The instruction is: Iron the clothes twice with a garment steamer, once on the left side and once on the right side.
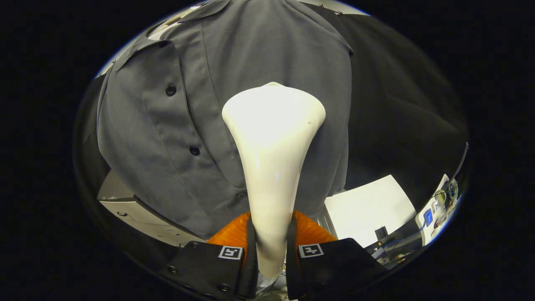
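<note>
Hand-held gripper point(271, 246) clamps white steamer point(272, 138), its head seemingly touching shirt point(175, 138) near the placket edge.

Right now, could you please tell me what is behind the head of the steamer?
The steamer, clamped in the tongs, has its head against a grey shirt, beside the button strip. The cloth directly behind the head is covered.

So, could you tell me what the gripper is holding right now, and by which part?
The gripper is shut on the white garment steamer, both fingers pressing its narrow handle below the flared head.
</note>
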Available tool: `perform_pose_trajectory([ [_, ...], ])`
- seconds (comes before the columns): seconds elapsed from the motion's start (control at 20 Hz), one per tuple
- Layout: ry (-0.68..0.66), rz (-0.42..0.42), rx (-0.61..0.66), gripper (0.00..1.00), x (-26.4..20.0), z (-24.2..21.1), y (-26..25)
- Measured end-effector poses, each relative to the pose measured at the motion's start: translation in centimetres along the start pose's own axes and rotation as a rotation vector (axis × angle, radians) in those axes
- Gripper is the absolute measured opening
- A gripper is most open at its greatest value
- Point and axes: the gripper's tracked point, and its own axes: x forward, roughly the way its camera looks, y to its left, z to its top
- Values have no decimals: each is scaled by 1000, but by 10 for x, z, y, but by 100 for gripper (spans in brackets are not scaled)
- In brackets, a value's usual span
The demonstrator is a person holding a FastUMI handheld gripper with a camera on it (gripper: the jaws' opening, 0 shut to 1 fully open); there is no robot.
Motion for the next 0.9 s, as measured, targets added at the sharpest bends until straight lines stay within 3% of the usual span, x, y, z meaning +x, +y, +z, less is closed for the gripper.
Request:
perform_pose_trajectory([
  [0.35, 107, -2, 20, 35, 36, -61, -17],
  [0.9, 226, 4, 12, 35, 65, -116, -37],
])
